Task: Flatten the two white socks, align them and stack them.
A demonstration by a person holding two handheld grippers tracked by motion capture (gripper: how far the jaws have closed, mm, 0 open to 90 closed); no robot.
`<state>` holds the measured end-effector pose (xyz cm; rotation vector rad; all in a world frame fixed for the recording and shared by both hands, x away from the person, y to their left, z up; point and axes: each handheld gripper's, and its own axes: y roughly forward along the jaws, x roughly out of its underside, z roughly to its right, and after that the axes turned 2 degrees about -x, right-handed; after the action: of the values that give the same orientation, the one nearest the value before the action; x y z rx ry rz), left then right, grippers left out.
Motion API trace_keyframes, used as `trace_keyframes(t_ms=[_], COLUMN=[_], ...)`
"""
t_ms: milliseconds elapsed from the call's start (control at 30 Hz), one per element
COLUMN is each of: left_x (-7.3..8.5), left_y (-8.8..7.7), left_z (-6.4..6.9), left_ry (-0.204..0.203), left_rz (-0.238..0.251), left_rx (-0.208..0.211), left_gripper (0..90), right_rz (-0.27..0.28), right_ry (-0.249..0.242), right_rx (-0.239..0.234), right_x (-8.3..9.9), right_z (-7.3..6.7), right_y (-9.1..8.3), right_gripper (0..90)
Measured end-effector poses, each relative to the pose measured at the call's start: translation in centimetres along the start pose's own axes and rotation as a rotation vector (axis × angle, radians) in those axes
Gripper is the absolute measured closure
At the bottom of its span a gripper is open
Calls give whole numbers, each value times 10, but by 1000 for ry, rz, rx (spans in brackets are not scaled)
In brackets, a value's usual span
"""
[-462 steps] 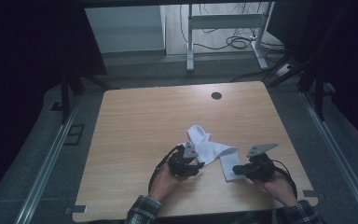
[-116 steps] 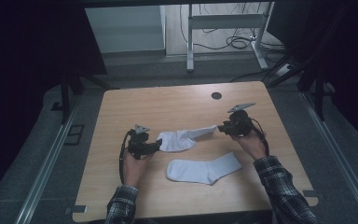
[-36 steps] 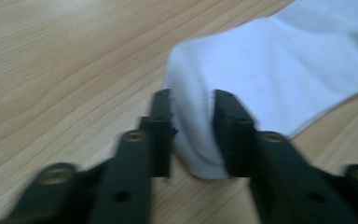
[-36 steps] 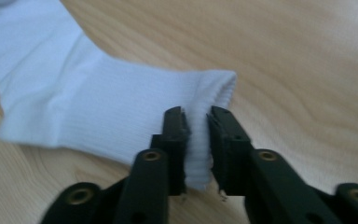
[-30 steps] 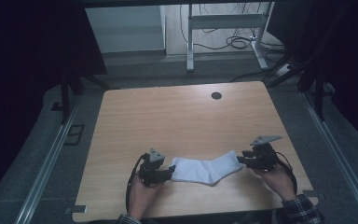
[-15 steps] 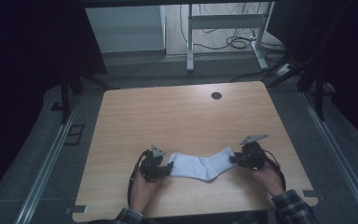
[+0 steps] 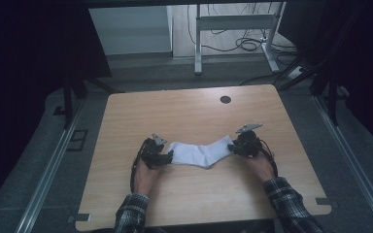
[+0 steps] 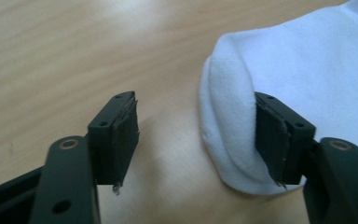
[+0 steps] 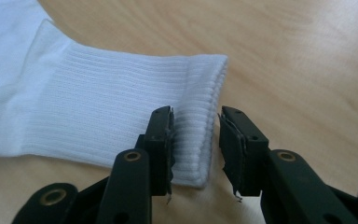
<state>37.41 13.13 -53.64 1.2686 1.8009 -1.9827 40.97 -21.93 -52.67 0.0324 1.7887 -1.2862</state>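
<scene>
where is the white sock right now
In the high view the white sock lies flat on the table's near half, between the left gripper and right gripper.

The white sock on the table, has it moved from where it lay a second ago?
Yes. The sock has gone up the table, nearer the dark round hole and farther from the near edge.

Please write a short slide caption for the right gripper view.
Right gripper, open, straddles the ribbed cuff of a white cotton sock on the light wooden table.
</scene>
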Motion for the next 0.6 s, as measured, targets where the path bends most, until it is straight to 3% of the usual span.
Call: trace_keyframes(t_ms=[67, 233, 333, 600], left_x=[-2, -1, 1, 0], left_y=[4, 7, 5, -11], left_z=[-6, -12, -12, -1], left_ry=[-10, -86, -108, -84], left_rz=[1, 7, 11, 39], left_rx=[5, 43, 60, 105], left_gripper=[290, 283, 271, 204], right_rz=[3, 3, 12, 39], right_ry=[-1, -4, -10, -17], right_rx=[13, 32, 35, -31], right_x=[-4, -6, -6, -5], right_z=[2, 2, 0, -10], right_y=[4, 5, 3, -7], right_gripper=[612, 573, 495, 348])
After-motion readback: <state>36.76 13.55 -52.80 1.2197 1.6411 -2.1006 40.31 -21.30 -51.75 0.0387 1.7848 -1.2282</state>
